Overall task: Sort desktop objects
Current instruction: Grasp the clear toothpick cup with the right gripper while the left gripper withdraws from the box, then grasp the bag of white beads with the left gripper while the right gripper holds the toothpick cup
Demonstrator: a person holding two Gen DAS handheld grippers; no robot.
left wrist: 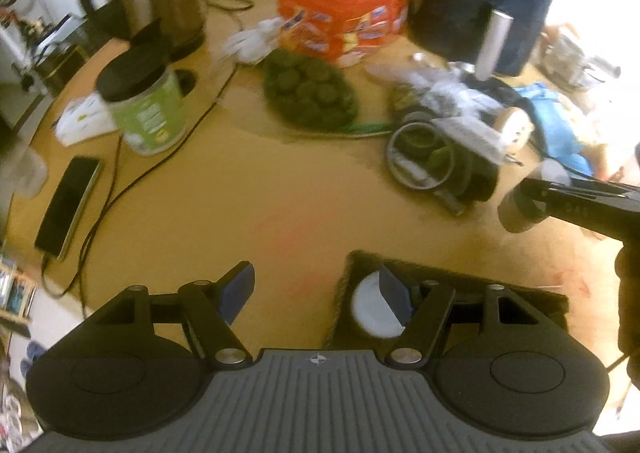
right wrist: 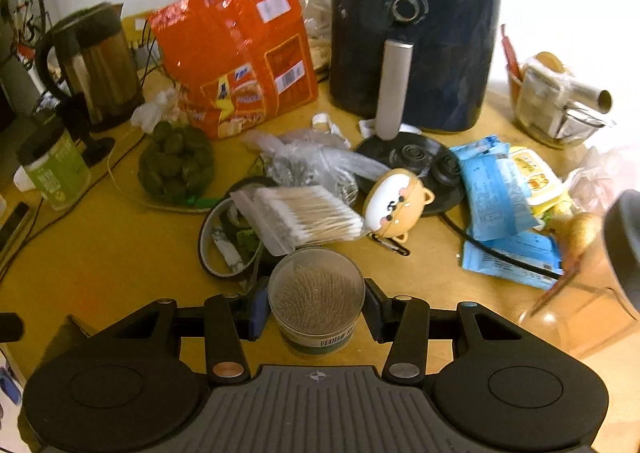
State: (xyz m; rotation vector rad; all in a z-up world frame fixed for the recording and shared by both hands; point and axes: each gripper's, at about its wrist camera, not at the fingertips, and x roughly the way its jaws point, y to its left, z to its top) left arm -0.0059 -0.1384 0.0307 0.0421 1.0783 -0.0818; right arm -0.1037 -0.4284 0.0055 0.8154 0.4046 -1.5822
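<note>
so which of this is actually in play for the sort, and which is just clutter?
In play: toothpick jar in right gripper; cotton swabs; dog-shaped case; left gripper, open.

Lying about: air fryer, kettle, orange bag, phone.

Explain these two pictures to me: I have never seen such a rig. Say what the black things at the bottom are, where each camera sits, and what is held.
The black things are hand-held two-finger grippers, each with a camera looking along its fingers.

The left wrist view shows the left gripper open and empty above the wooden table.

The right wrist view shows the right gripper clamped on a clear toothpick jar.

Also there: a kettle, an orange snack bag, a dark air fryer, a bag of green fruit, a pack of cotton swabs and blue packets.
</note>
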